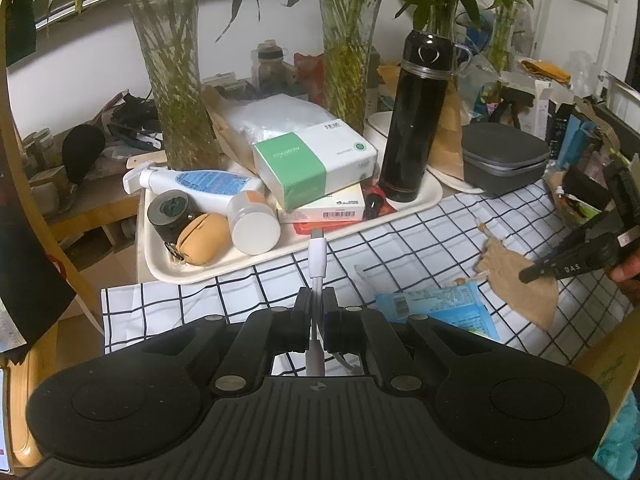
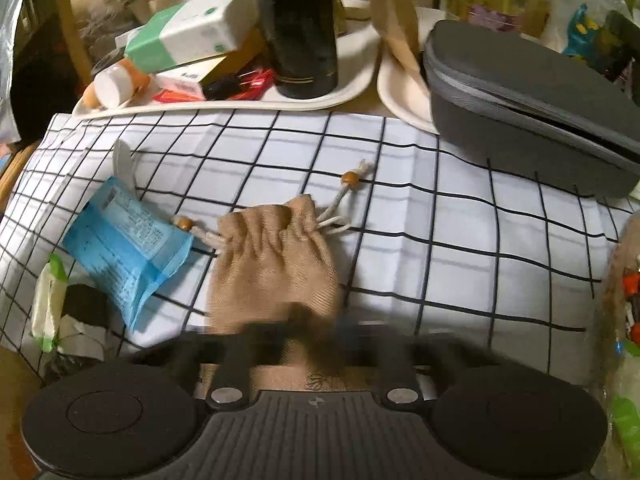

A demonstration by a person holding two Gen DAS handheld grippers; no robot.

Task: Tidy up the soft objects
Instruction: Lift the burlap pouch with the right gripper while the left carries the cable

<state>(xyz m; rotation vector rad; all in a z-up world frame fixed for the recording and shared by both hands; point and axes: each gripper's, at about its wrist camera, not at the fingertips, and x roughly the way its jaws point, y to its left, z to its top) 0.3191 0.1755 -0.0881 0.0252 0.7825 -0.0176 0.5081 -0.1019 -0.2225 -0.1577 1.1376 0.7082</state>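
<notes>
White wall (image 1: 280, 12) stood behind the table, bright light patch on it at upper left. White cloth with black grid (image 1: 400, 240) covered the tabletop. Left of the cloth, a lower wooden bench (image 1: 92, 204) sat in dimmer light. Right of the cloth, white panelling (image 1: 580, 8) ran along the wall.

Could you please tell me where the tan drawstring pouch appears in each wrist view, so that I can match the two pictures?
Left wrist view: the tan drawstring pouch lies at the right on the checked cloth, beside the right claw.
Right wrist view: the pouch lies at centre, directly ahead of that claw, whose tips are blurred.
Shared landmark: the blue packet just left of the pouch.
</notes>
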